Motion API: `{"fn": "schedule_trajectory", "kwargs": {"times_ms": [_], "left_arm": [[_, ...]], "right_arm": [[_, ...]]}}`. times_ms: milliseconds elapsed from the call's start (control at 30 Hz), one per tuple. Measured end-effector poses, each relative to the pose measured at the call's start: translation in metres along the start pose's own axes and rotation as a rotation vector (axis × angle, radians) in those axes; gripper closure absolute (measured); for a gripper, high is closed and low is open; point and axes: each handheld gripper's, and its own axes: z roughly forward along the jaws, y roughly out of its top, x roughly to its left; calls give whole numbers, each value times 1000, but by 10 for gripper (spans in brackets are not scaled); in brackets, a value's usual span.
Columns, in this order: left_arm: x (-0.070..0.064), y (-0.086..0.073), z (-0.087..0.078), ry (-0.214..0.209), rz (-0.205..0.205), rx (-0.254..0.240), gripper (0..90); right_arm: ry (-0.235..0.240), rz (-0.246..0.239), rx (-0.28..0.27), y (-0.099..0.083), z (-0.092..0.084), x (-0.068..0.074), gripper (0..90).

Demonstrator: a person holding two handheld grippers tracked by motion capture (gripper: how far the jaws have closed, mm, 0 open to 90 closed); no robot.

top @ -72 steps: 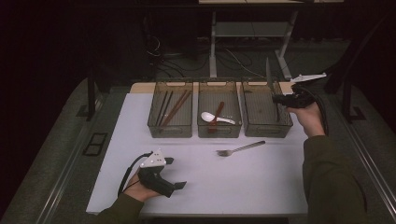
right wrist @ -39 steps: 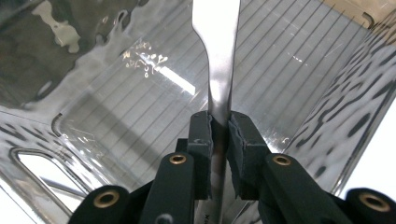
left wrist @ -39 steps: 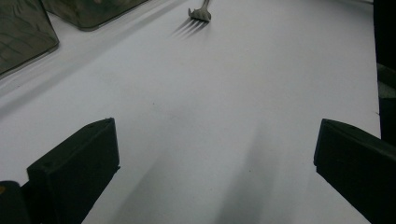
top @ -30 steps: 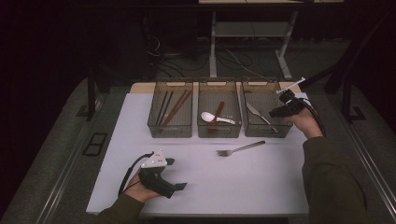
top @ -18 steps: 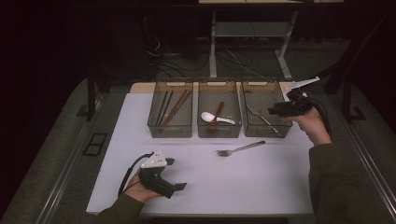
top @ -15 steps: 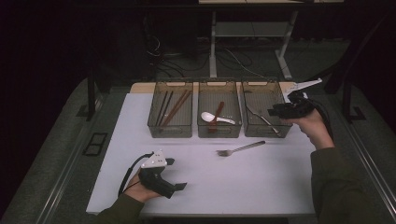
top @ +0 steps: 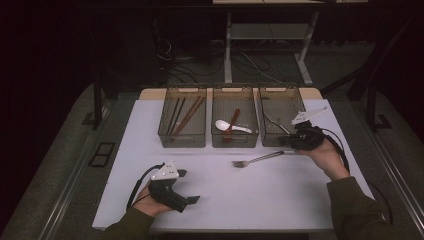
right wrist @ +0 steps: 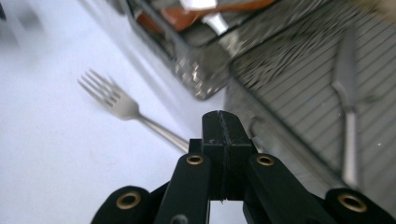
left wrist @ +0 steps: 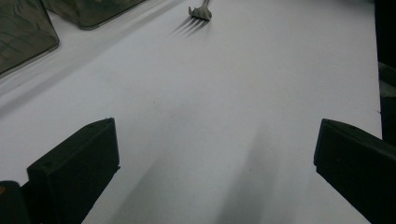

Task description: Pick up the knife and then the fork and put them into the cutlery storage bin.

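The right hand-held gripper (right wrist: pixel 223 122), jaws together, hovers over the fork (right wrist: pixel 122 106) handle; part them, straddle the handle squarely, then clamp. Left hand-held gripper (left wrist: pixel 210 154) rests apart.

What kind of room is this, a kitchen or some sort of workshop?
More likely a lab or recording workshop: a white table with three sorting bins, loose cables on the floor behind, and a handheld gripper in each hand.

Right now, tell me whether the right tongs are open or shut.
Shut. In the right gripper view the right tongs have both black jaws pressed flat together, nothing between them; the fork lies beyond on the table.
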Motion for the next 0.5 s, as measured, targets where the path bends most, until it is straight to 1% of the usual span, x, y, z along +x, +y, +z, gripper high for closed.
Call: {"fn": "schedule_trajectory", "kwargs": {"times_ms": [67, 200, 267, 400, 500], "left_arm": [[0, 0, 0, -1, 0, -3, 0], [0, 0, 0, -3, 3, 2, 0], [0, 0, 0, -4, 3, 2, 0], [0, 0, 0, -5, 2, 2, 0], [0, 0, 1, -6, 1, 3, 0]], "right_arm": [[2, -9, 37, -3, 11, 2, 895], [-30, -19, 94, -9, 29, 2, 895], [-36, -15, 113, -11, 38, 2, 895], [-68, -41, 152, -12, 51, 1, 896], [-86, -35, 158, -13, 56, -1, 895]]}}
